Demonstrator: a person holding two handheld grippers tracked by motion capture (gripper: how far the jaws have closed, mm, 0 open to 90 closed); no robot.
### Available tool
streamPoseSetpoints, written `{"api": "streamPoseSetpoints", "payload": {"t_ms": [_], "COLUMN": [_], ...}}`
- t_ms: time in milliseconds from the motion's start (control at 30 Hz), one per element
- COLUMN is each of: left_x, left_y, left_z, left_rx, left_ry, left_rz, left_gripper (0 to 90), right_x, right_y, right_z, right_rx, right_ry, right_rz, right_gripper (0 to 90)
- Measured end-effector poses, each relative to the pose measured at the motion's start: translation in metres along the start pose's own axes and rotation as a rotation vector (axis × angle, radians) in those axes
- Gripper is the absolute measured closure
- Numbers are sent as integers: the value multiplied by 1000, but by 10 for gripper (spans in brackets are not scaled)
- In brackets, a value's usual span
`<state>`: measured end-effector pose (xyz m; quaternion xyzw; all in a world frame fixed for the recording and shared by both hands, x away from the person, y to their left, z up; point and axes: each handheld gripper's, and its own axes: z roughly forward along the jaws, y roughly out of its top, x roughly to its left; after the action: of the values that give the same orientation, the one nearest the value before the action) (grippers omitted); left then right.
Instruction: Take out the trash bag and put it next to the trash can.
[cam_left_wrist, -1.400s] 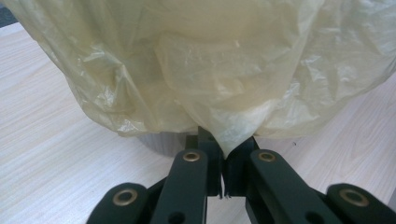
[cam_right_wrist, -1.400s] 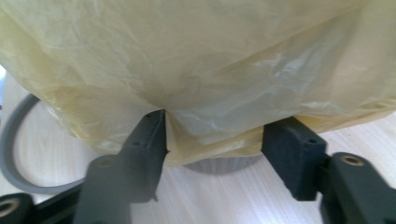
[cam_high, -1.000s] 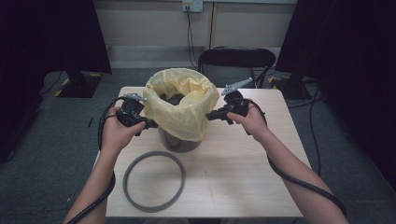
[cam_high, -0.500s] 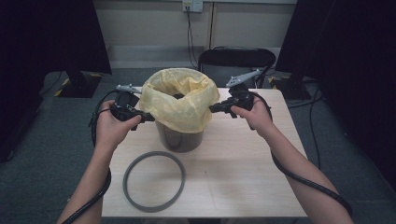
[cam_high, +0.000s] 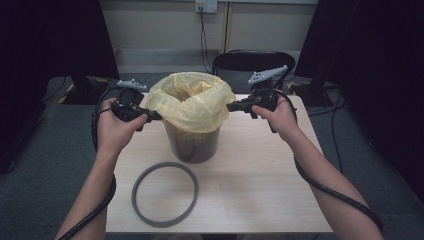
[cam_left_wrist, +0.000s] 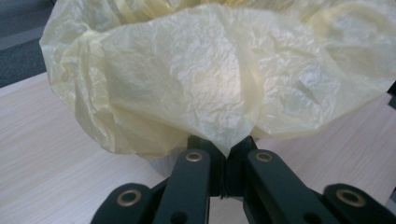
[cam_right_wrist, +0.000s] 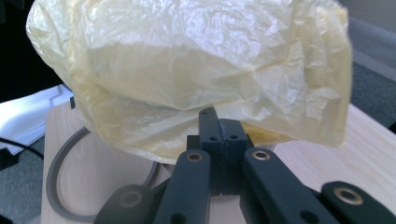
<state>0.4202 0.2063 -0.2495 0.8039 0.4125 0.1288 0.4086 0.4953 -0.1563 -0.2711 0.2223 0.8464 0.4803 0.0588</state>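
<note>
Two grippers work the yellow bag (cam_high: 192, 102) from opposite sides of the dark bin (cam_high: 192, 142), which stands mid-counter (cam_high: 260, 175). Left gripper (cam_high: 156, 116) has its fingers closed on the bag's hem at the person's left; the left gripper view shows a pinch of film (cam_left_wrist: 229, 140) caught where the black fingers (cam_left_wrist: 196, 172) meet. Right gripper (cam_high: 231, 106) is likewise clamped on the hem at the far side; in the right gripper view the pads (cam_right_wrist: 219, 135) sit tight together under the overhanging film (cam_right_wrist: 196, 79), though the actual bite is hard to see behind the folds. Bag is turned out over the bin's rim and held taut between both hands. Judgement: the step in hand is lifting the liner's cuff off the rim, likely to pull the bag free. Next move calls for an even, level raise on both sides so the thin film does not tear or slip out of one pinch, and so the bin stays put. Grey ring (cam_high: 165, 194) lies flat on the counter near the person, apart from the bin. Bin contents hidden by the bag; the bin's rim is covered; how deep the liner hangs inside cannot be told.
</note>
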Motion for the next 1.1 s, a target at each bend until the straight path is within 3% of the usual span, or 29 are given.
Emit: {"api": "streamPoseSetpoints", "payload": {"t_ms": [233,333,600,733,833,933,1100], "left_x": [-2,-2,-8,-11,-8,-6,-11], "left_y": [16,26,48,59,65,71,80], "left_z": [-6,-5,11,25,32,35,46], "left_rx": [-41,-54,-55,-41,-59,-105,-83], "left_ry": [18,14,11,40,61,47,3], "left_rz": [10,7,39,51,43,35,56], "left_gripper": [897,897,898,897,899,899,899], "right_x": [0,3,8,10,11,10,6], "right_y": [15,19,32,40,45,48,54], "right_z": [-6,0,13,22,29,35,44], "right_rx": [-40,-17,-2,1,1,9,-12], "right_ry": [0,17,-11,-11,-25,-30,-21], "right_rz": [-1,-27,-56,-72,-87,-101,-105], "right_gripper": [900,900,900,900,900,900,867]}}
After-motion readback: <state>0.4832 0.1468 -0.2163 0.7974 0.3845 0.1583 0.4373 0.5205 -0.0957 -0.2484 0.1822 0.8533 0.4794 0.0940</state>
